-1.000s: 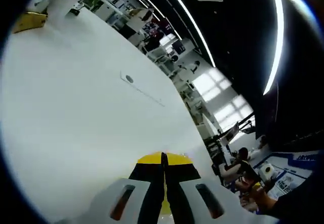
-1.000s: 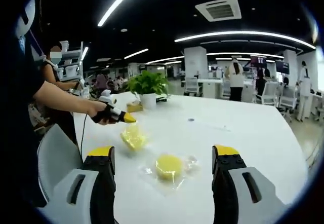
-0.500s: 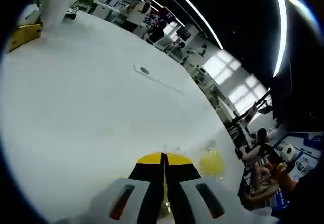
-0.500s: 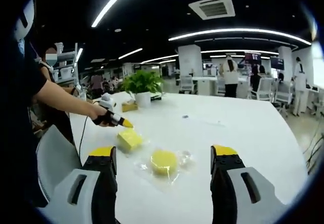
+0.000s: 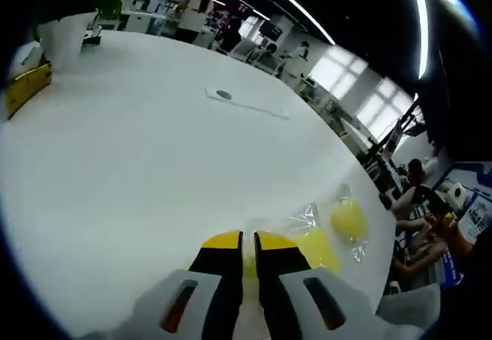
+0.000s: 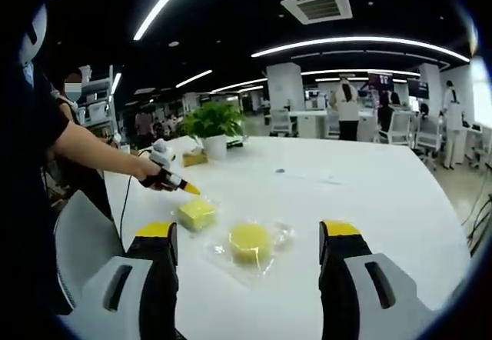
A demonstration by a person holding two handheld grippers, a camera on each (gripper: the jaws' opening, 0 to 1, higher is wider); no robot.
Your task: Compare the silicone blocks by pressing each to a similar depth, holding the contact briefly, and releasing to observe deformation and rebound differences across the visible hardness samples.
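Note:
Two yellow silicone blocks lie in clear bags on the white table (image 6: 384, 194). The square block (image 6: 196, 212) (image 5: 316, 248) is on the left, and the round block (image 6: 250, 241) (image 5: 350, 218) is nearer to me. My left gripper (image 6: 187, 189) (image 5: 248, 240) is held by a person's hand. Its yellow tips are shut with nothing in them and hover just above the square block's far edge. My right gripper (image 6: 250, 231) stands wide open, with the round block lying ahead between its jaws, untouched.
A potted plant (image 6: 213, 125) (image 5: 65, 36) and a yellow box (image 6: 194, 158) (image 5: 27, 86) stand at the table's far end. A small round disc (image 5: 224, 94) sits mid-table. A grey chair (image 6: 81, 236) stands at the left. People and desks fill the background.
The left view has swung round until both blocks show. The square block's bag looked tilted and crumpled a second ago and lies flat now. The right gripper has barely shifted.

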